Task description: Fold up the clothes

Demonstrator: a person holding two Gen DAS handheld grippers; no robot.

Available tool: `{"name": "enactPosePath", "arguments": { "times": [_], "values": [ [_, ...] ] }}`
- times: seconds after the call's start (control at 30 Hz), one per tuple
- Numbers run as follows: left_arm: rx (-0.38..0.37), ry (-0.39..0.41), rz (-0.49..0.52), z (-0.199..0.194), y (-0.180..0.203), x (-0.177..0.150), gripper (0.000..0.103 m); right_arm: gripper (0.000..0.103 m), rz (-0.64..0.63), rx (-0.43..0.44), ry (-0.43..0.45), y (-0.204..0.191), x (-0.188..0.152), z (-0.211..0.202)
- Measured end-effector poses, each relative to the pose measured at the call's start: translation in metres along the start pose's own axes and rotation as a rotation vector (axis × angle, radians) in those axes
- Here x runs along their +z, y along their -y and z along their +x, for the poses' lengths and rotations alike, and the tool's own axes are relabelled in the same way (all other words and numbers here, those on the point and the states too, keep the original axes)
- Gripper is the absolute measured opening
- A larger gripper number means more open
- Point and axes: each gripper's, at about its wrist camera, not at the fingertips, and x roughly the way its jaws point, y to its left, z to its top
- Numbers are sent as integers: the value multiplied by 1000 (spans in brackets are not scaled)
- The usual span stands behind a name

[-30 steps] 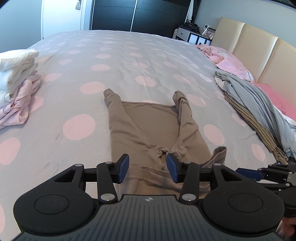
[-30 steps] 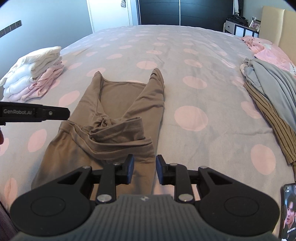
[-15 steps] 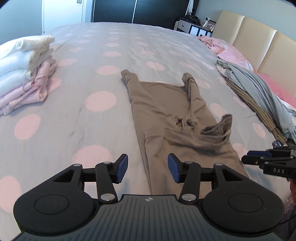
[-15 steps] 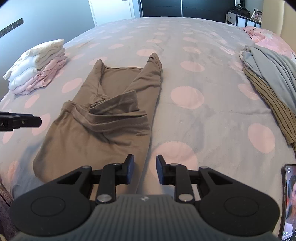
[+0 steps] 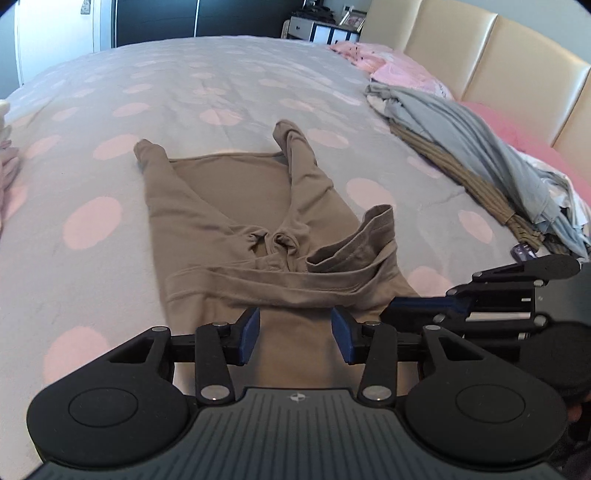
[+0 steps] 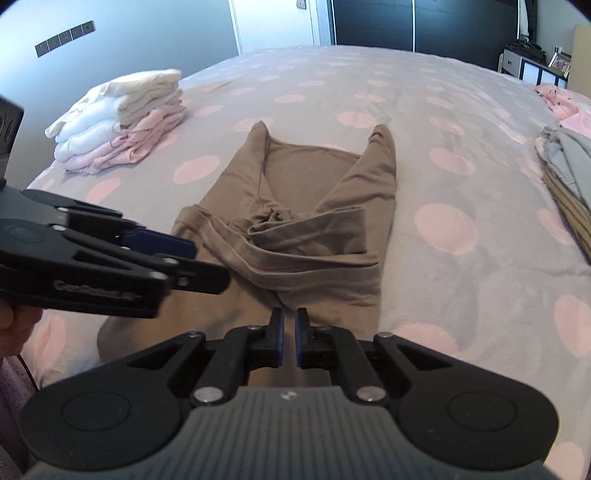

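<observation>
Dotted bedspread (image 6: 461,155) — brown garment (image 6: 295,221) spread flat.

Dotted bedspread (image 5: 229,85), beige headboard (image 5: 517,74), dark wardrobe (image 6: 424,22), phone (image 5: 522,253)

Brown top (image 5: 258,206): soft matt knit; bedspread (image 5: 221,92): matt cloth; headboard (image 5: 517,74): smooth leatherlike.

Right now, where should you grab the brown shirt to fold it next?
Grab the brown shirt by its near hem, one corner per gripper, coming from the near edge of the bed. The sleeves are already folded in and the far end lies flat, so probably the bottom edge lifts over next.
</observation>
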Motion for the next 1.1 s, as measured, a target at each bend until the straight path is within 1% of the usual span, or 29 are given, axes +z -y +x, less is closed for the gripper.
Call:
{"name": "enactPosePath", "arguments": {
  "times": [0.17, 0.23, 0.37, 0.43, 0.6, 0.63, 0.7, 0.8, 0.87, 0.93, 1.1],
  "values": [
    [35, -25, -68, 22, -7, 12, 40, 7, 53, -17, -23, 10, 6, 24],
    [51, -18, -77, 27, -6, 17, 40, 7, 69, -24, -12, 13, 12, 29],
    [81, 35, -86, 31, -4, 30, 40, 7, 110, -44, 17, 21, 25, 38],
    [93, 62, -98, 32, -6, 37, 40, 5, 134, -58, 33, 27, 32, 42],
    [149, 86, -154, 34, -26, 42, 40, 5, 203, -121, 67, 51, 39, 41],
    [162, 88, -178, 33, -33, 42, 40, 10, 224, -138, 70, 57, 39, 39],
    [165, 102, -230, 26, -45, 42, 40, 12, 260, -171, 78, 67, 40, 35],
    [150, 122, -288, 13, -59, 40, 40, 12, 290, -160, 81, 75, 35, 26],
    [142, 129, -277, 6, -61, 36, 41, 15, 310, -151, 83, 79, 32, 20],
    [135, 137, -265, -2, -63, 32, 42, 20, 291, -130, 76, 74, 26, 14],
    [106, 116, -225, -17, -62, 13, 42, 24, 217, -54, 41, 52, 10, 2]
  ]
}}
